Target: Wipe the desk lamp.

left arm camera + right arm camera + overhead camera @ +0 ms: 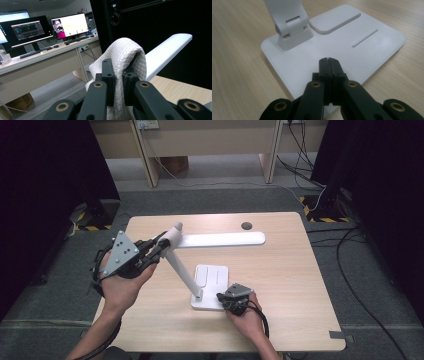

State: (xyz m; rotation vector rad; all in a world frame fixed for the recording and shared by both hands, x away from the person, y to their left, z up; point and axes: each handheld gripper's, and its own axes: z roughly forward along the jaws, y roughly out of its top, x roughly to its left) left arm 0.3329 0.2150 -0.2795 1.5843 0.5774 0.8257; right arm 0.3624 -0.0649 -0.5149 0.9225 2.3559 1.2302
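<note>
A white desk lamp stands on the wooden table, its flat base near the middle front, its slanted arm rising to a joint, and its long head reaching right. My left gripper is shut on a white woven cloth, pressed against the lamp at the joint end of the head. The right gripper is shut, its jaws together with nothing between them, resting on the near corner of the base, beside the arm's hinge.
The table has a round cable hole near its far edge. Beyond it stand desk legs and cables on the grey floor. The left gripper view shows monitors on a long desk. Dark curtains flank both sides.
</note>
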